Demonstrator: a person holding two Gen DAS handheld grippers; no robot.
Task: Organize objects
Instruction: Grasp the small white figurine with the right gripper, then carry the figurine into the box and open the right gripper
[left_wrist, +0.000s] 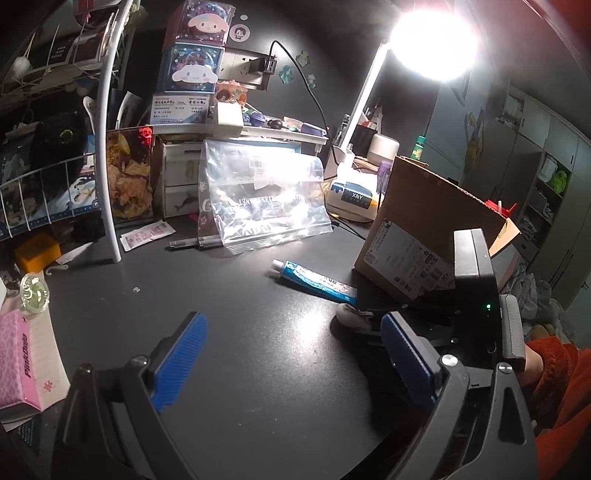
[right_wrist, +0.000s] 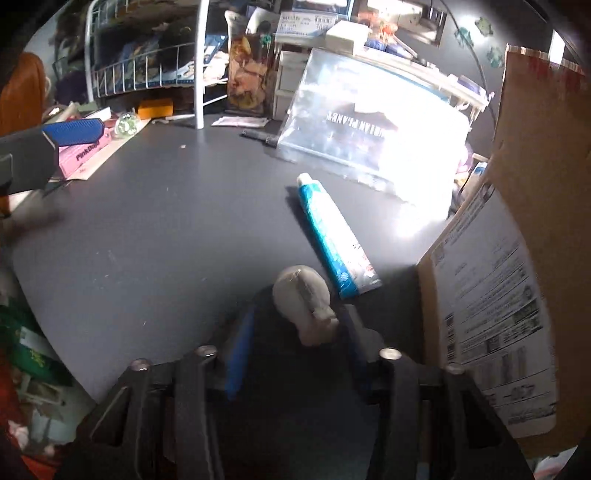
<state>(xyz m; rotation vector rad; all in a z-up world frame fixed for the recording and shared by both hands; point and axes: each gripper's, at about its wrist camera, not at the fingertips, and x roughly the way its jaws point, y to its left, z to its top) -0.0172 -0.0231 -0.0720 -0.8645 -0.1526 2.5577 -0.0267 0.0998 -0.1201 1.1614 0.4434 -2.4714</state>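
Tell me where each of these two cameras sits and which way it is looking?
Left wrist view: sits on the left gripper, looks forward over the dark desk toward a glaring lamp; its open blue fingers and an orange sleeve show.
Right wrist view: sits on the right gripper, tilted down at the desk; a small whitish object lies between its fingers.
Shared: toothpaste tube, cardboard box, clear plastic bag, pink box, and each other's gripper.
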